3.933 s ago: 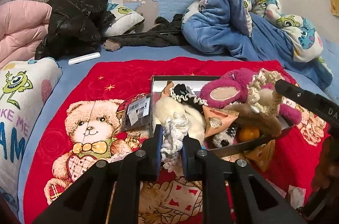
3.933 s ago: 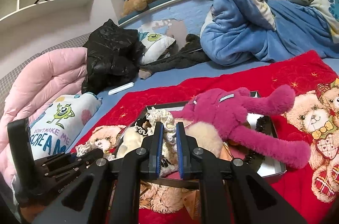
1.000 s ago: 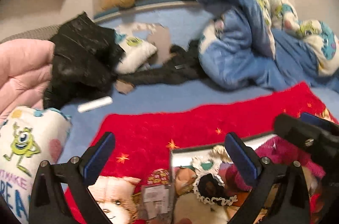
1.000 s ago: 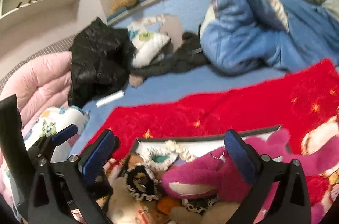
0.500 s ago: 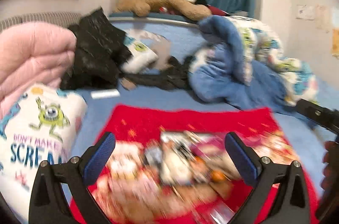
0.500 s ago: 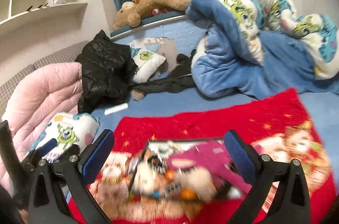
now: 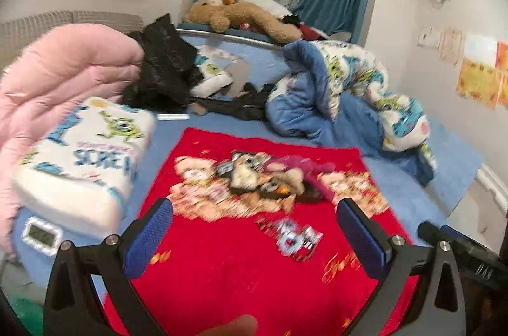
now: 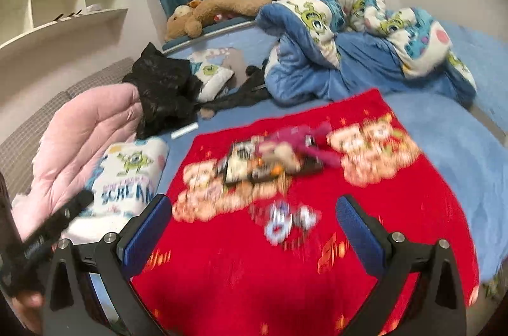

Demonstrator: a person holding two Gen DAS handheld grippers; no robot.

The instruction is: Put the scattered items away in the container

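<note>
A dark tray (image 7: 309,198) (image 8: 312,167) heaped with small items sits far off on the red bear-print blanket (image 7: 241,269) (image 8: 254,272). A magenta plush toy (image 7: 295,163) (image 8: 301,139) lies across the heap. Both views are blurred by motion. My left gripper (image 7: 254,234) is open, high above the near part of the blanket, with nothing between its blue pads. My right gripper (image 8: 254,228) is open too and equally far back from the tray. A blurred printed patch (image 7: 293,236) (image 8: 285,221) shows on the blanket in front of the tray; what it is I cannot tell.
A white Monsters pillow (image 7: 85,158) (image 8: 127,177) and pink quilt (image 7: 57,82) lie left. A black jacket (image 7: 165,66), blue duvet (image 7: 333,94) and brown teddy (image 7: 247,13) sit behind. A small white clock (image 7: 41,236) rests by the bed's near left edge.
Both grippers let go, opened wide and pulled back and up from the tray, which now looks small and distant. The whole bed has come into view.
</note>
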